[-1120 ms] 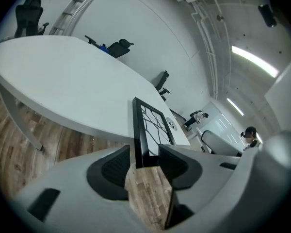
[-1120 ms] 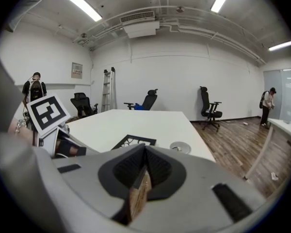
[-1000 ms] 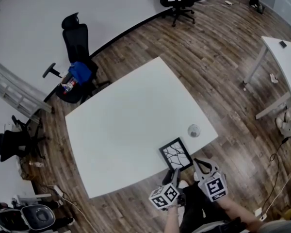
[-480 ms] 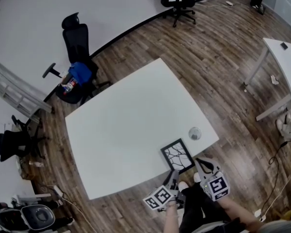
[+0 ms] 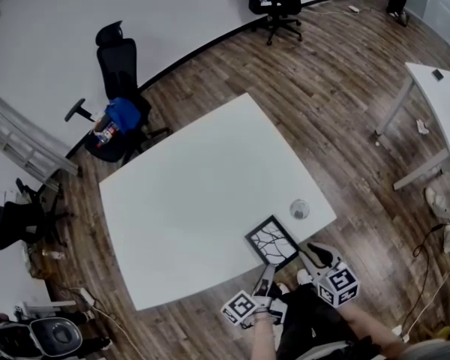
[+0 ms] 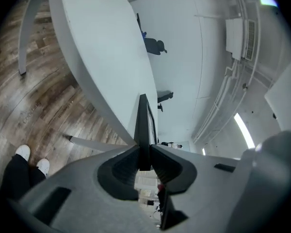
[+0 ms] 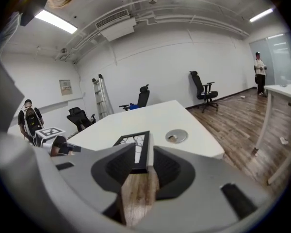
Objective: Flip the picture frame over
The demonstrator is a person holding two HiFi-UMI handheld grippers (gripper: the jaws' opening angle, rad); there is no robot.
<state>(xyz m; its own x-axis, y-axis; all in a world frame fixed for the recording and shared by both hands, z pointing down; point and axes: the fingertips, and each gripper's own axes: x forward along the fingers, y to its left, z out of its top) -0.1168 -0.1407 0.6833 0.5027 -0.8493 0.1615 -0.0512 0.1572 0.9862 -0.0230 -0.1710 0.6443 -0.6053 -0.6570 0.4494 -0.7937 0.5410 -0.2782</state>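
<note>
Pressure was on the left: your left tongs (image 6: 144, 152) had just been closing and were clenched on the near rim of the picture frame (image 5: 271, 240), both pads flat against the thin dark edge. I judged that a firm hold on one side would give you a pivot for the turn. Your right tongs (image 7: 146, 163) had just been opening and stood released. The frame's corner was between the jaws, but with a gap on either side, so the left hand alone carried it.

The frame sat picture side up at the near edge of the worktop (image 5: 202, 186). Its closest corner seemed to hang past that edge, which would let a jaw get underneath. I couldn't tell whether the rim had lifted.

It was a slim rectangle with a black border around a pale sheet crossed by dark branching lines. It looked rigid and light, and narrow enough to slip if pinched askew.

Just beyond it, a round grey cap (image 5: 299, 209) was set into the smooth, matt white worktop. Farther off were the wood-plank floor (image 5: 322, 88) and a black office chair (image 5: 120, 58).
</note>
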